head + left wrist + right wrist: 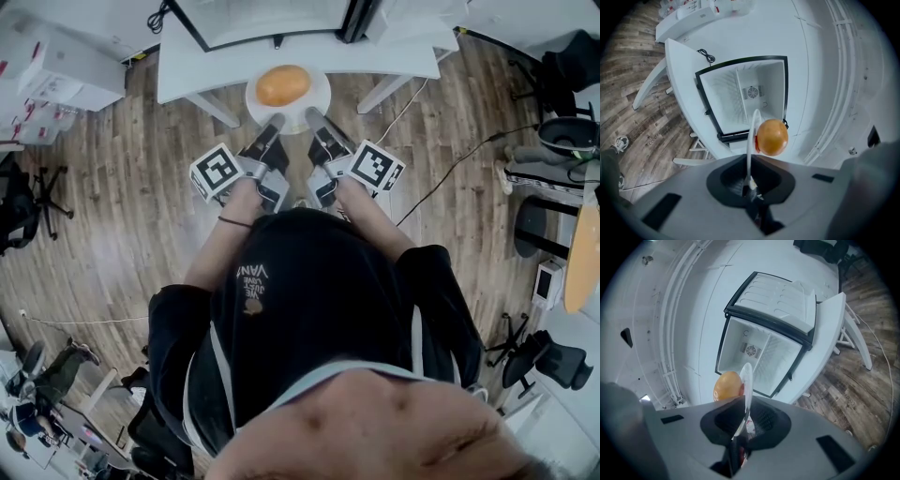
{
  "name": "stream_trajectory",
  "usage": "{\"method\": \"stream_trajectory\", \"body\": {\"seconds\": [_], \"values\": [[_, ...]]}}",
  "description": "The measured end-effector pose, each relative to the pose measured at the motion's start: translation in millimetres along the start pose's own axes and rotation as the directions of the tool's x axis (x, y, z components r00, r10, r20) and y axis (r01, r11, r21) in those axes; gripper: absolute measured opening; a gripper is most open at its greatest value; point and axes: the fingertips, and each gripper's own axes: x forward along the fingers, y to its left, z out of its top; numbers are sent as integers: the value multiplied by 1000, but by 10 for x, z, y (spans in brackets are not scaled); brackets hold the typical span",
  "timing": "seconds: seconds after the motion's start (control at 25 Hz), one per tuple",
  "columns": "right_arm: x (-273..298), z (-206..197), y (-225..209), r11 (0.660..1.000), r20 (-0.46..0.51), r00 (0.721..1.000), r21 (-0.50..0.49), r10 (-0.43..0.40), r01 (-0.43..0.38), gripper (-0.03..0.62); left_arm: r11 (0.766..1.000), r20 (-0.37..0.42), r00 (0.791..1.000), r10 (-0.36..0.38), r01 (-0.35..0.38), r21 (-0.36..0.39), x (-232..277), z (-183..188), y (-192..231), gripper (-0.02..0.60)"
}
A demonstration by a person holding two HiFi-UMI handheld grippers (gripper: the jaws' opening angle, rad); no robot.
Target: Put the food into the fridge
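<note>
Now 2 tools [275,124] [314,116], 1 plate [321,94], 1 orange [283,84]

Orange food [283,84] on white plate [322,94], wooden floor [112,187]

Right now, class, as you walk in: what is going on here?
A person holds a white plate by its rim, with the left gripper and the right gripper each shut on one side. A round orange food item sits on the plate. The small fridge stands open ahead; the plate is not yet inside.
</note>
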Motion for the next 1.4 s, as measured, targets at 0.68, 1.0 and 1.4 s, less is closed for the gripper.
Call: {"method": "stream_trajectory", "body": {"seconds": [0.68, 1.0, 1.4], "values": [[733, 368, -155, 999, 67, 997, 0, -41, 41, 35, 1000, -76, 997, -6, 8, 21, 505, 735, 78, 31], [1063, 471, -200, 998, 79, 995, -6, -59, 60, 35, 1000, -90, 996, -18, 20, 20, 664, 1056, 121, 31], [1383, 616, -275, 996, 104, 991, -16, -83, 86, 35, 999, -110, 994, -23, 27, 27, 866, 1381, 182, 31]]}}
